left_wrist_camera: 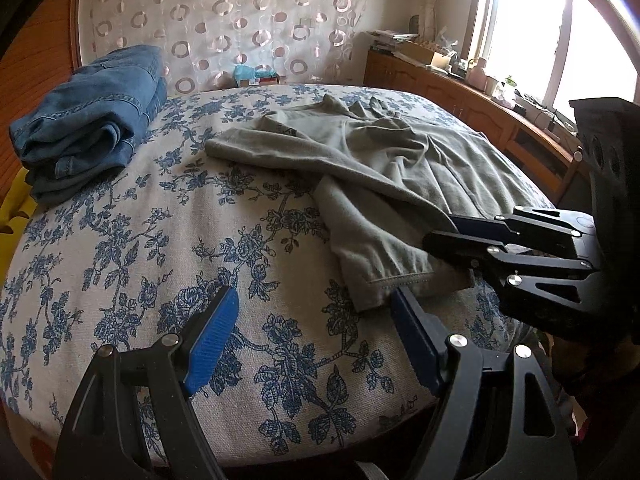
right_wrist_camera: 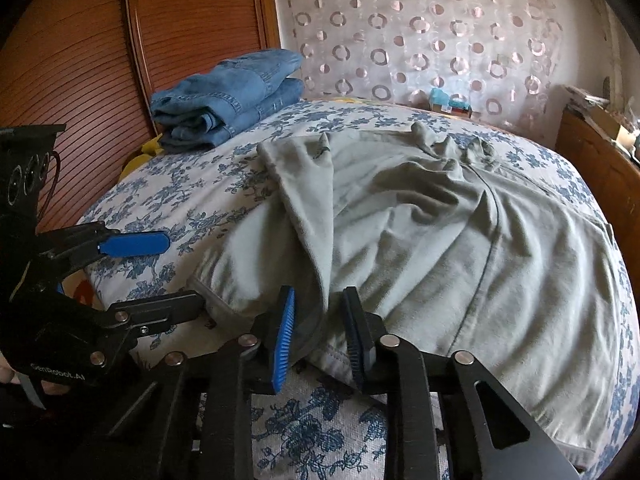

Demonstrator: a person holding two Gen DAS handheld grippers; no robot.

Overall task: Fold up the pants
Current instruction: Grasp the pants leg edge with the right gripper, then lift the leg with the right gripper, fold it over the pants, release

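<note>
Grey-green pants [left_wrist_camera: 380, 168] [right_wrist_camera: 440, 240] lie crumpled on a bed with a blue-flowered cover [left_wrist_camera: 160, 240] [right_wrist_camera: 320, 420], one leg crossed over the other. My right gripper [right_wrist_camera: 318, 328] [left_wrist_camera: 438, 231] is at the near leg hem, its blue pads closed on a raised fold of the cloth. My left gripper [left_wrist_camera: 316, 332] [right_wrist_camera: 184, 272] stands wide open just above the bed cover. Nothing is between its pads, and its right finger [left_wrist_camera: 412, 340] is beside the hem corner of the near leg.
A folded pair of blue jeans [left_wrist_camera: 88, 120] [right_wrist_camera: 228, 92] sits at the far left corner of the bed. A wooden sliding door [right_wrist_camera: 80, 60] stands behind it. A cluttered wooden counter [left_wrist_camera: 460, 84] runs under the window on the right.
</note>
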